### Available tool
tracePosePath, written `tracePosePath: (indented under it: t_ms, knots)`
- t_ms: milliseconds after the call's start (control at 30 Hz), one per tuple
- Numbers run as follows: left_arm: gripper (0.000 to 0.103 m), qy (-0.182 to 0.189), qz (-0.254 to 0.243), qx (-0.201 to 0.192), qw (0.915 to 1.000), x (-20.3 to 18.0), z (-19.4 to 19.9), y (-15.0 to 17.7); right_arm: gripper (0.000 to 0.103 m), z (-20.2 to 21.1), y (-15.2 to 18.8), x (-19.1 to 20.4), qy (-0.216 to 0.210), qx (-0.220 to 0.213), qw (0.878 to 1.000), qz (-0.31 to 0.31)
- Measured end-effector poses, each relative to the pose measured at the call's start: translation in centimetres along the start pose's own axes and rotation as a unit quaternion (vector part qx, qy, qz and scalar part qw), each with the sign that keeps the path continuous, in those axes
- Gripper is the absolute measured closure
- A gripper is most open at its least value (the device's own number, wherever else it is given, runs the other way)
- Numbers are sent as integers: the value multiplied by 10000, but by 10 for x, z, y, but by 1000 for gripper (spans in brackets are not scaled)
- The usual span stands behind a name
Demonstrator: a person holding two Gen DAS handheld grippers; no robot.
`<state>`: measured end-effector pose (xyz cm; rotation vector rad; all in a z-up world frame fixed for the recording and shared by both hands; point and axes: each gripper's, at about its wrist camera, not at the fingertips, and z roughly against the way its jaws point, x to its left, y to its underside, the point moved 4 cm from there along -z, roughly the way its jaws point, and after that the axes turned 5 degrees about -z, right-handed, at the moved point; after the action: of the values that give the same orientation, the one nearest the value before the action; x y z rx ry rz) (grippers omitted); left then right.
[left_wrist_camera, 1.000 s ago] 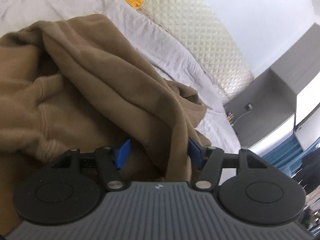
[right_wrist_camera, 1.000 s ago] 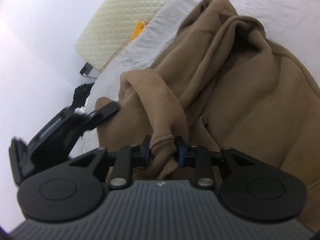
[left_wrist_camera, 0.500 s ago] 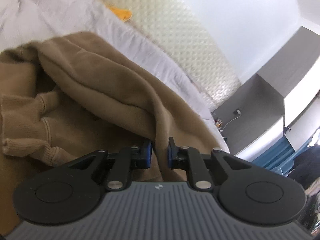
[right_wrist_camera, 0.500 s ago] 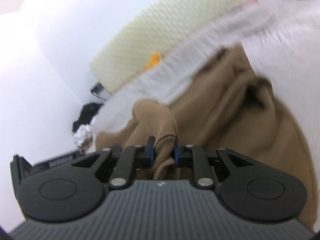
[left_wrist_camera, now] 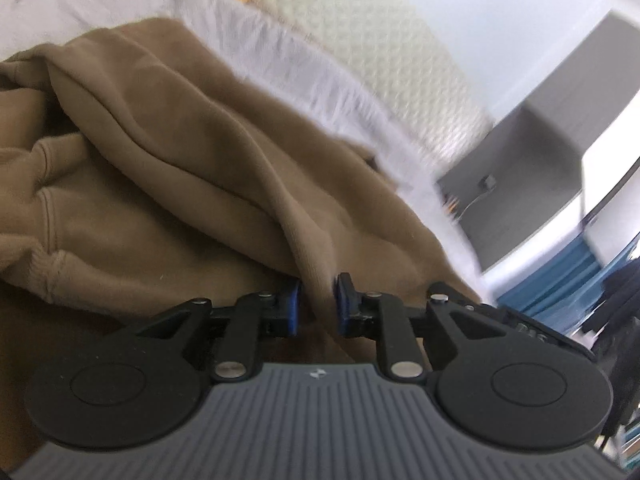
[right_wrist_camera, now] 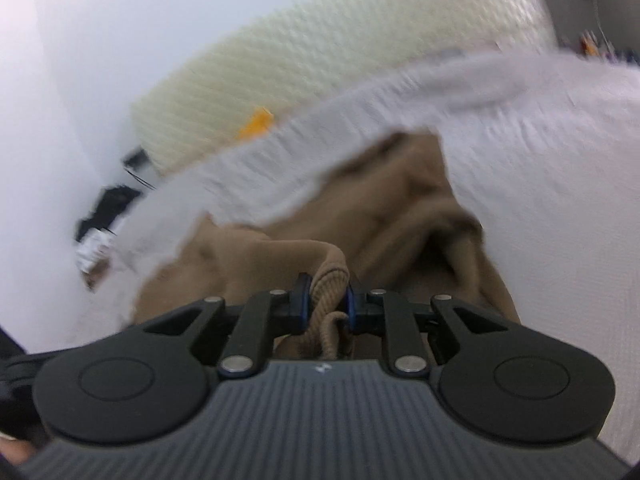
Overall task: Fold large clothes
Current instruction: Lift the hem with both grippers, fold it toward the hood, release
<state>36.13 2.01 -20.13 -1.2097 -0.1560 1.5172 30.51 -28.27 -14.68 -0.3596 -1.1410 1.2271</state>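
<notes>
Garment: a brown sweatshirt (left_wrist_camera: 168,168) lies crumpled on the white bed sheet (right_wrist_camera: 560,168).
Left gripper (left_wrist_camera: 316,304): jaws opening slightly; a fold of the sweatshirt runs between the blue fingers (left_wrist_camera: 293,300), which press on it.
Right gripper (right_wrist_camera: 326,300): fingers clamped on the ribbed cuff (right_wrist_camera: 330,280).
Background: cream quilted headboard (right_wrist_camera: 320,64); picture blurred.

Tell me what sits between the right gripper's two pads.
A ribbed edge of the brown sweatshirt, pinched by the right gripper; the right wrist view shows it.

soft matt brown sweatshirt (left_wrist_camera: 168,168), ribbed knit cuff (right_wrist_camera: 330,284)
</notes>
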Motion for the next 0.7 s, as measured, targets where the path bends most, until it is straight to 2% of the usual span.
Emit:
tracePosePath:
  t_ms: [100,167,333,433,467,500,633,700]
  knots:
    - [82,-131,-46,278,9995,6,-12,9,83,-31,22,-19,375,600,9974,-150]
    - [82,-175,-103,348,9992,7,-16,10,83,-42,32,-26,417,853,9950,-298]
    - [81,-78,-108,313,9994,4,-9,6,80,-34,28,-24,326,909,9946,-380]
    - [68,-89,-180,375,9991,5,1,6,75,-20,30,-26,325,976,9935,-482]
    - [60,-109,-245,384,9989,3,6,6,71,-15,30,-28,392,983,9931,-496]
    - [54,-161,-359,393,9985,1,13,7,64,-8,30,-27,490,961,9929,-497]
    - [51,-450,-907,256,9945,-12,51,13,56,22,30,-26,641,827,9935,-458]
    - [46,-607,-1031,180,9926,-15,69,15,32,34,31,-23,758,821,9934,-257]
